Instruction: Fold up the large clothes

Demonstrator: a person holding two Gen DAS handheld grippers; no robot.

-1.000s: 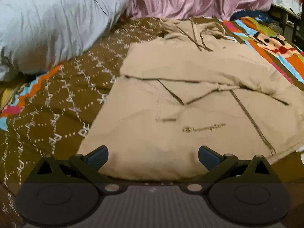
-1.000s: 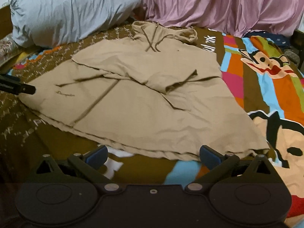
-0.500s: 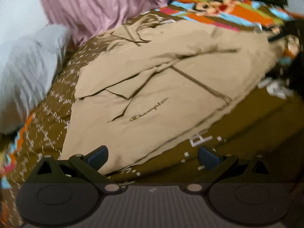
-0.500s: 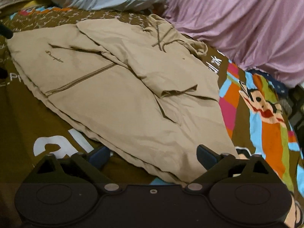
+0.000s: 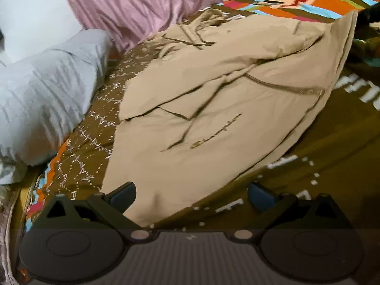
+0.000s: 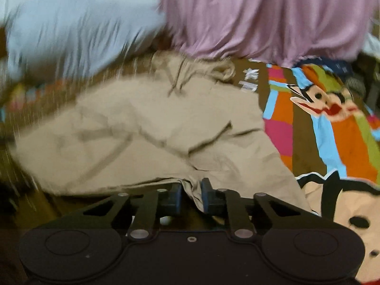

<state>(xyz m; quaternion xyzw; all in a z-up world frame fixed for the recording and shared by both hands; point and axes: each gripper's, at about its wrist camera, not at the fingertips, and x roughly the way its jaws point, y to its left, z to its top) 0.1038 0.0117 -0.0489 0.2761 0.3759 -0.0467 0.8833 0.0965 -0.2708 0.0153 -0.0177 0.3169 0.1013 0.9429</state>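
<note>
A tan hoodie (image 5: pixel 213 109) lies flat on the bed with its sleeves folded over the chest and its hood toward the pink curtain. My left gripper (image 5: pixel 191 193) is open, its fingers astride the hoodie's near bottom corner, just above the cloth. In the right wrist view the hoodie (image 6: pixel 147 128) is blurred by motion. My right gripper (image 6: pixel 191 196) is shut on the hoodie's bottom hem, with a fold of tan cloth pinched between the pads.
A brown patterned bedspread (image 5: pixel 332 156) with bright cartoon panels (image 6: pixel 332 128) covers the bed. A grey pillow (image 5: pixel 45 95) lies at the left. A pink curtain (image 6: pixel 261 16) hangs behind the bed's head.
My right gripper has closed on the hoodie's bottom hem; it was open before. My left gripper has swung toward the hoodie's bottom left corner and stays open.
</note>
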